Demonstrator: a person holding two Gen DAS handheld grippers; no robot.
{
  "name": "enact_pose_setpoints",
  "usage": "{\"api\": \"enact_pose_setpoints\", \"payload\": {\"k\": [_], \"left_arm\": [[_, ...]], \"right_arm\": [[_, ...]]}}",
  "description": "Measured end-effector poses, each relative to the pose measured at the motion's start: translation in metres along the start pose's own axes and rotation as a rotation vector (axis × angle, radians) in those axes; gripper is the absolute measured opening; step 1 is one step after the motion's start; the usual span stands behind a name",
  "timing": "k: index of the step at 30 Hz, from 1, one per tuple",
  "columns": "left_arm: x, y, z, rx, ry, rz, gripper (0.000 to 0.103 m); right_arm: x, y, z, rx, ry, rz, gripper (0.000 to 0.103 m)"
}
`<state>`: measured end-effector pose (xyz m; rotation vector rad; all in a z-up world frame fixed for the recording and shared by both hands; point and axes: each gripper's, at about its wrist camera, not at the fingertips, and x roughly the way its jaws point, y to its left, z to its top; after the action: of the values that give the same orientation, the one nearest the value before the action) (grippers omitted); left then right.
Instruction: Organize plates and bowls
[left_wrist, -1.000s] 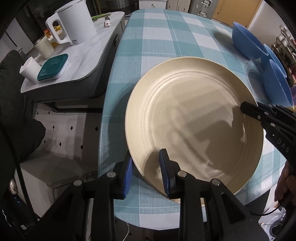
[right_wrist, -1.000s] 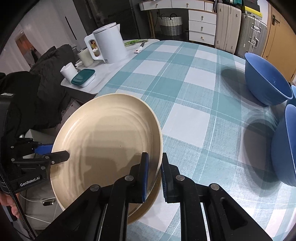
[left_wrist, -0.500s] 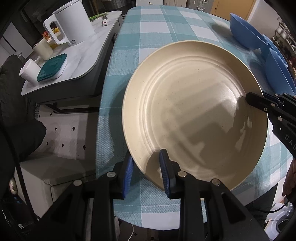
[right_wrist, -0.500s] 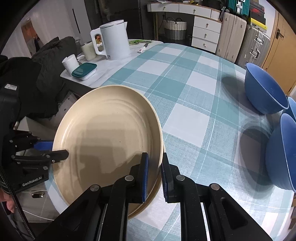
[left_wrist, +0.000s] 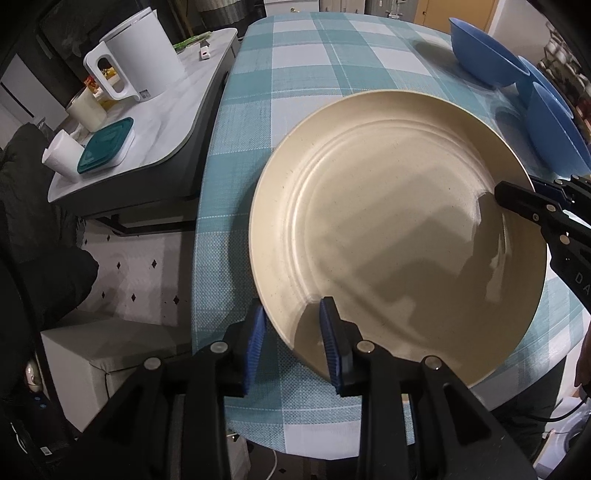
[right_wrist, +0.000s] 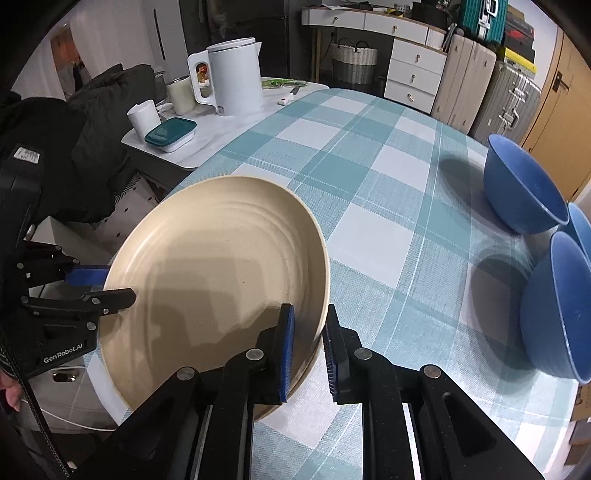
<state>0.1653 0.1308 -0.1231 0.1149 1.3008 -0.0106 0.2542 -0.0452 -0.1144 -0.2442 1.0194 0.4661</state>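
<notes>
A large cream plate (left_wrist: 395, 229) is held above the checked tablecloth (left_wrist: 306, 70), with a second cream plate just showing under its near edge in the right wrist view (right_wrist: 303, 373). My left gripper (left_wrist: 291, 339) is shut on the plate's left rim. My right gripper (right_wrist: 308, 347) is shut on the opposite rim of the same plate (right_wrist: 218, 266); it shows in the left wrist view (left_wrist: 517, 199) at the plate's right edge. Three blue bowls (right_wrist: 524, 188) stand on the table's right side.
A side table (left_wrist: 155, 122) to the left carries a white kettle (left_wrist: 140, 62), a teal-lidded box (left_wrist: 105, 147) and cups. The table's near edge is just below the plate. Drawers and suitcases (right_wrist: 484, 74) stand beyond the table.
The plate held by both grippers has risen off the lower plate, tilted, and come down a little again. Both grips are unchanged.
</notes>
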Motion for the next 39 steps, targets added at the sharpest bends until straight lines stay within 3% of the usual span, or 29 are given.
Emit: {"api": "enact_pose_setpoints", "payload": {"k": [6, 13, 16, 30, 39], "left_arm": [[0.000, 0.000, -0.001, 0.002, -0.005, 0.003, 0.028], [-0.001, -0.005, -0.005, 0.017, -0.021, 0.011, 0.037], [0.000, -0.005, -0.006, 0.013, -0.029, 0.008, 0.038], [0.000, -0.003, -0.005, -0.006, -0.033, -0.019, 0.039], [0.001, 0.002, -0.006, -0.023, -0.026, -0.055, 0.040]], "right_arm": [[0.003, 0.004, -0.004, -0.028, 0.003, -0.011, 0.021], [0.005, 0.009, -0.007, -0.073, 0.015, -0.042, 0.024], [0.012, 0.013, -0.007, -0.101, 0.060, -0.065, 0.026], [0.021, -0.001, -0.001, -0.004, 0.116, 0.029, 0.027], [0.023, -0.001, 0.001, 0.010, 0.125, 0.039, 0.028]]}}
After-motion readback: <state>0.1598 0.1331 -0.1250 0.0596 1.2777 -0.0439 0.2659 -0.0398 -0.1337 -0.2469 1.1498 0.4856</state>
